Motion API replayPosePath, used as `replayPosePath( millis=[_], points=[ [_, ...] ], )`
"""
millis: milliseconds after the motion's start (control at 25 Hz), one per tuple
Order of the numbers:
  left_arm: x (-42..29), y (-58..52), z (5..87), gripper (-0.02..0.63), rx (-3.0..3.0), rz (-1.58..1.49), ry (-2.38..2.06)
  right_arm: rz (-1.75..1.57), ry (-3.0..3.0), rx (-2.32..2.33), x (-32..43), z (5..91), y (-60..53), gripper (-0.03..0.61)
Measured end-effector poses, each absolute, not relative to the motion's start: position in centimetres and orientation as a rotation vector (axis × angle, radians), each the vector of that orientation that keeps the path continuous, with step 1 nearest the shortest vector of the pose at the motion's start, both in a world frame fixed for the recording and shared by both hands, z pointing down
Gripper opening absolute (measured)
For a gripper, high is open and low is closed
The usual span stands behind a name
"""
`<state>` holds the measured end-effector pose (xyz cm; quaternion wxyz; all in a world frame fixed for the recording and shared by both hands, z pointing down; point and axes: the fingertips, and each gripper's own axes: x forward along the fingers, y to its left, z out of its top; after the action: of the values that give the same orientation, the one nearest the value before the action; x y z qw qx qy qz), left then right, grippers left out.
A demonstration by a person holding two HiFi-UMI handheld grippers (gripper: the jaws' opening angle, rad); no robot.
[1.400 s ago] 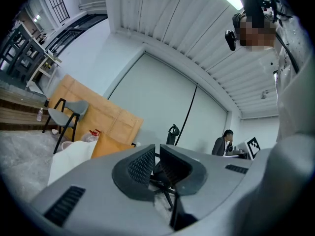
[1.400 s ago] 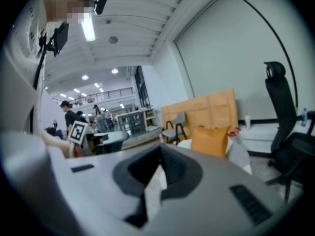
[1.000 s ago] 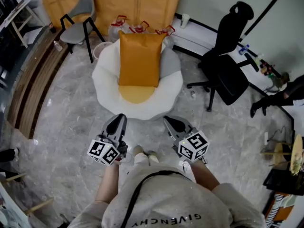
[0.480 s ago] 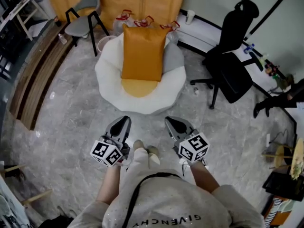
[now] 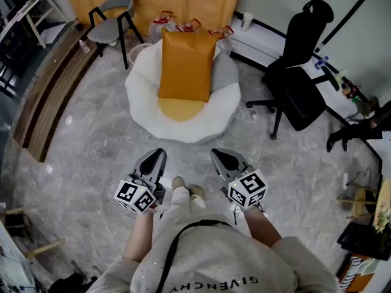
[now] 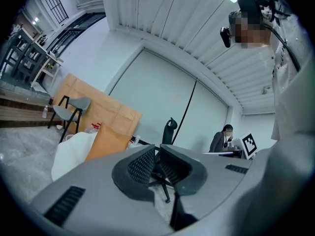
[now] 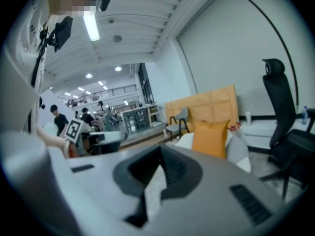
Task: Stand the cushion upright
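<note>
The cushion point(image 5: 185, 66) is being propped upright against the back of the seat point(image 5: 143, 112), at 12 o'clock from the grippers and well apart from both. Its lower edge is being carried by the seat's yellow centre point(image 5: 180, 110). The left gripper point(image 5: 157, 155) is being held low with its jaws drawn almost together and nothing between them. The right gripper point(image 5: 217, 156) is being held beside it at 3 o'clock, jaws fully together, also empty.

The task is being judged as all but done, so the risks are being looked for in the prop itself. The seat is being taken for soft and yielding. If its back is being pressed down under the lean, the cushion could be tipped forward onto the yellow centre or slid off towards 3 or 9 o'clock. The bags point(image 5: 192, 27) just behind, at 12 o'clock, are being judged too loose to give support. A further nudge from either gripper could be enough to topple it.
</note>
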<state>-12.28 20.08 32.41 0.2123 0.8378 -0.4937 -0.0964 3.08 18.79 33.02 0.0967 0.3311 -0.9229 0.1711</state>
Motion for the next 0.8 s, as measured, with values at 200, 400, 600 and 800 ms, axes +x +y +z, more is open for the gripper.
replayPosePath(
  millis=[200, 400, 600, 800],
  points=[
    [-12.5, 20.1, 31.7, 0.055, 2.342, -0.274, -1.379, 0.476, -2.741, 0.978, 3.0, 32.4, 18.9, 0.015],
    [-12.4, 19.6, 31.1, 0.055, 2.353, -0.273, -1.375, 0.474, -2.741, 0.984, 3.1, 32.2, 18.7, 0.015],
    [-12.2, 19.6, 31.1, 0.054, 2.355, -0.275, -1.369, 0.47, -2.737, 1.0, 3.5, 32.2, 18.5, 0.015],
    [-12.3, 19.1, 31.1, 0.054, 2.36, -0.278, -1.37, 0.474, -2.74, 1.008, 3.6, 32.2, 18.1, 0.015]
  ],
)
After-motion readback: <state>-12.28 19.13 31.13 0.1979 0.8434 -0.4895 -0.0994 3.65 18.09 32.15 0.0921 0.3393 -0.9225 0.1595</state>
